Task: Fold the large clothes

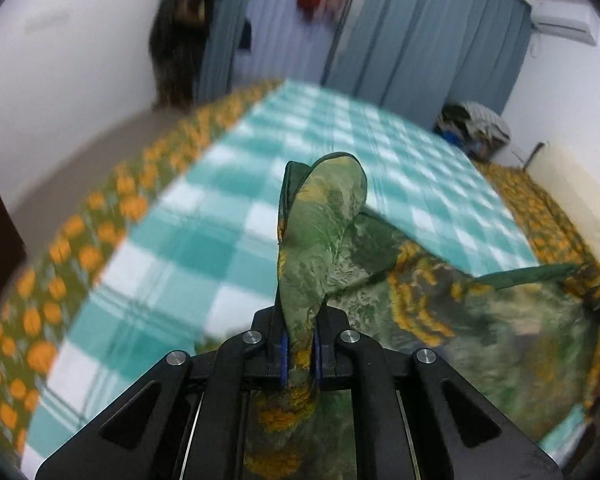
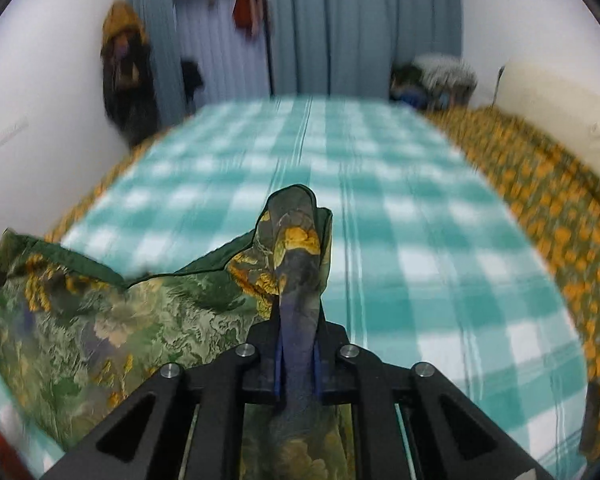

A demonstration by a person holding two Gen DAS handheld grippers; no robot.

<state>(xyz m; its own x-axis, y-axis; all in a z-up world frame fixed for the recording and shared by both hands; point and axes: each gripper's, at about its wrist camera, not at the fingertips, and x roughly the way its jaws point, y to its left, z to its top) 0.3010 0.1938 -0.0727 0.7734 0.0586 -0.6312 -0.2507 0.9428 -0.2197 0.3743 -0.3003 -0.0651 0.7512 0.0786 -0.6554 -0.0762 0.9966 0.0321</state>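
A teal checked bed cover stretches ahead of both grippers. Between them sags the green floral garment, unfolded, so folding has barely begun. The left gripper and right gripper each pinch a bunched edge tight.

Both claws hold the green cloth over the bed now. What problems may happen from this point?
1. Each claw, left and right, pinches only a bunched corner of the green cloth, so the thin fabric may slip out.
2. The cloth sags between the two grips, so the fold may come out crooked or wrinkled.
3. The lower part lies crumpled on the checked blanket and may drag it.
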